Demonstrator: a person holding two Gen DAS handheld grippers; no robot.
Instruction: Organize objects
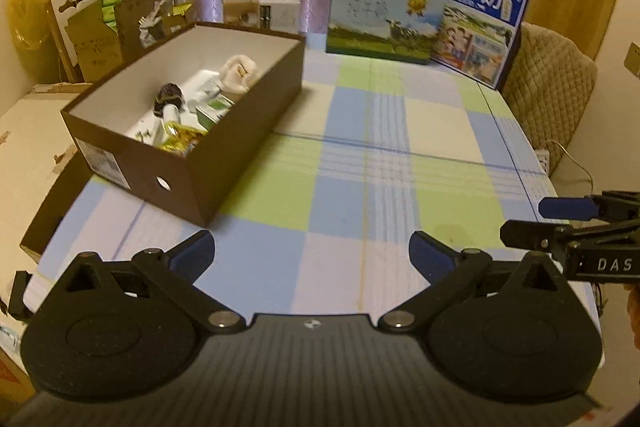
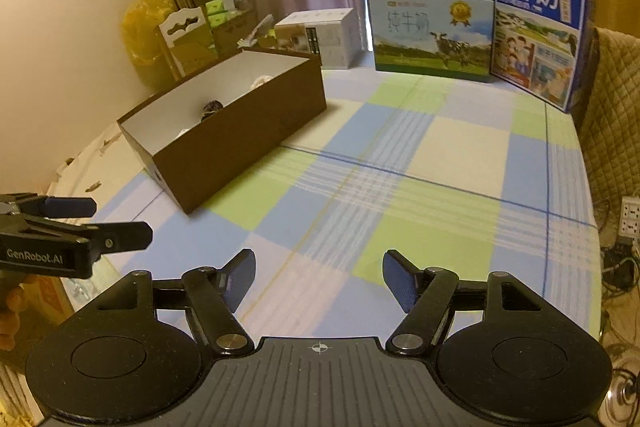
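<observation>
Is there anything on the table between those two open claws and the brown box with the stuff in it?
Nothing visible. Only bare checked tablecloth lies between the left gripper, the right gripper and the brown box. Both grippers are open and hold nothing. The milk cartons stand at the table's far edge, off to the side.

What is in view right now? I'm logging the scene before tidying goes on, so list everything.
Brown box: one, white inside, table's left, holding several small items.
Tablecloth: one, blue, green and white checks.
Milk cartons: two, far edge; light blue, dark blue.
White box: one, behind the brown box.
Yellow bag: one, by the wall.
Quilted chair: one, beige, right.
Left gripper: open, empty.
Right gripper: open, empty.
</observation>
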